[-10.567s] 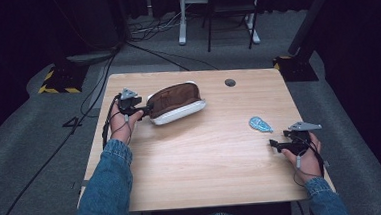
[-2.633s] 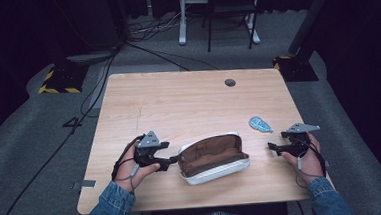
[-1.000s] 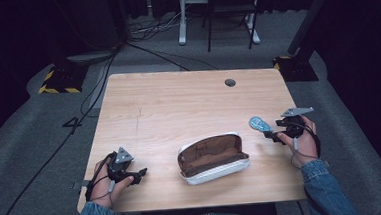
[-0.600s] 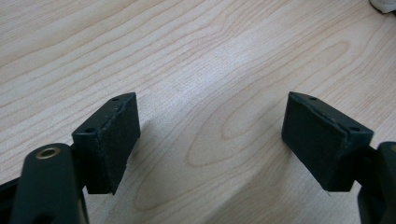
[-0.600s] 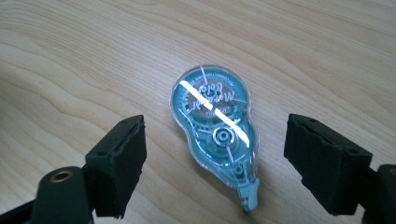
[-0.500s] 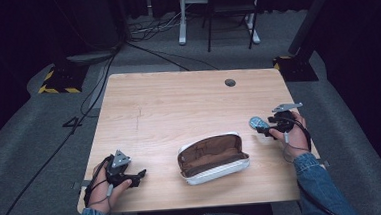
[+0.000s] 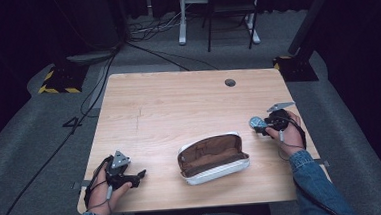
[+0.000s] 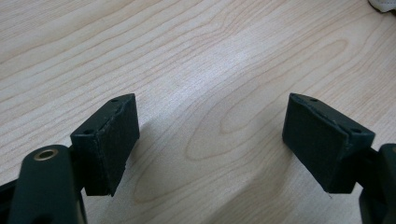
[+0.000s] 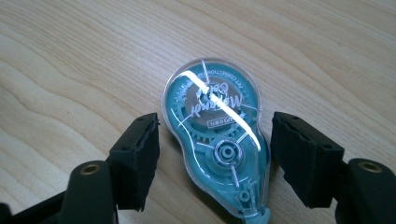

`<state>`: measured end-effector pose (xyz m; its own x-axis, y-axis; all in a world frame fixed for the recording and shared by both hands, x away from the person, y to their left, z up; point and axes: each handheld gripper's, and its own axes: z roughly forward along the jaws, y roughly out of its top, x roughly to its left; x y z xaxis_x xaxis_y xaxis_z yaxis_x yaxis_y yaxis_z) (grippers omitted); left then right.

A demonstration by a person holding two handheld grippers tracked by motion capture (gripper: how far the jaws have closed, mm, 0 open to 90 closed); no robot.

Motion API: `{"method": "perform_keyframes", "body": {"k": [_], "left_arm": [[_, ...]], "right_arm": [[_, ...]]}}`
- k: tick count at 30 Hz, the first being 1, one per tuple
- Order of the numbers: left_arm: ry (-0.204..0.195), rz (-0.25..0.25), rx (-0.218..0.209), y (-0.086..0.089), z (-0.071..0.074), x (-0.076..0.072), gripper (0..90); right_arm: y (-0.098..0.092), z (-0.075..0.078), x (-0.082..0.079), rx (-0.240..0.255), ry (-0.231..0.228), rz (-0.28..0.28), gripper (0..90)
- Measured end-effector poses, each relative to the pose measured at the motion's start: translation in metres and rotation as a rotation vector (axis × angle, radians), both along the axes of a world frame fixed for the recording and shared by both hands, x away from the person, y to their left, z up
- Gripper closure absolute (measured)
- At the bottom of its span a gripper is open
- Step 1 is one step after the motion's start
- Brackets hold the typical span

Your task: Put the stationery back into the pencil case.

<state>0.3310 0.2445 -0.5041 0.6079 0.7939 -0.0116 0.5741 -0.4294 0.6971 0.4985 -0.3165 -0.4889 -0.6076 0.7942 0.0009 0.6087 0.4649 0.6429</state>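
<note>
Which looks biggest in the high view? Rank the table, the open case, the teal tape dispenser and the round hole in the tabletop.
1. Table.
2. Open case, brown-lined, near the front edge.
3 and 4. Teal tape dispenser, between the right tool's jaws, and round hole look alike; unranked.

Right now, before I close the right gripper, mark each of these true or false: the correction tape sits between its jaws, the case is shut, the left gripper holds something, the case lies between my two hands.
1. The teal correction tape lies between the right gripper's open jaws. True.
2. The glasses case is shut. False: it lies open, brown lining showing.
3. The left gripper holds something. False: its jaws are open with only bare table between them.
4. In the high view, the case lies between the two hands. True.
</note>
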Motion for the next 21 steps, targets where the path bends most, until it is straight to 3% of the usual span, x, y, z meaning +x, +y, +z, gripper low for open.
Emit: {"method": "perform_keyframes", "body": {"k": [3, 4, 6, 15, 21], "left_arm": [[0.0, -0.001, 0.0, 0.0001, 0.0, 0.0, 19.1], [0.0, 0.0, 0.0, 0.0, 0.0, 0.0, 19.1], [0.0, -0.001, 0.0, 0.0, 0.0, 0.0, 19.1], [0.0, -0.001, 0.0, 0.0001, 0.0, 0.0, 19.0], [0.001, -0.001, 0.0, 0.0001, 0.0001, 0.0, 19.1]], "right_arm": [[-0.0004, 0.001, 0.0001, -0.001, 0.002, 0.001, 40.3], [-0.0007, 0.0017, -0.0006, -0.002, 0.001, 0.003, 46.7], [-0.0008, 0.0024, -0.0012, -0.004, 0.004, 0.002, 49.3], [0.0046, 0.0058, -0.0056, -0.028, 0.031, -0.048, 50.0], [0.0051, 0.0085, -0.0072, -0.008, 0.056, -0.097, 50.2]]}}
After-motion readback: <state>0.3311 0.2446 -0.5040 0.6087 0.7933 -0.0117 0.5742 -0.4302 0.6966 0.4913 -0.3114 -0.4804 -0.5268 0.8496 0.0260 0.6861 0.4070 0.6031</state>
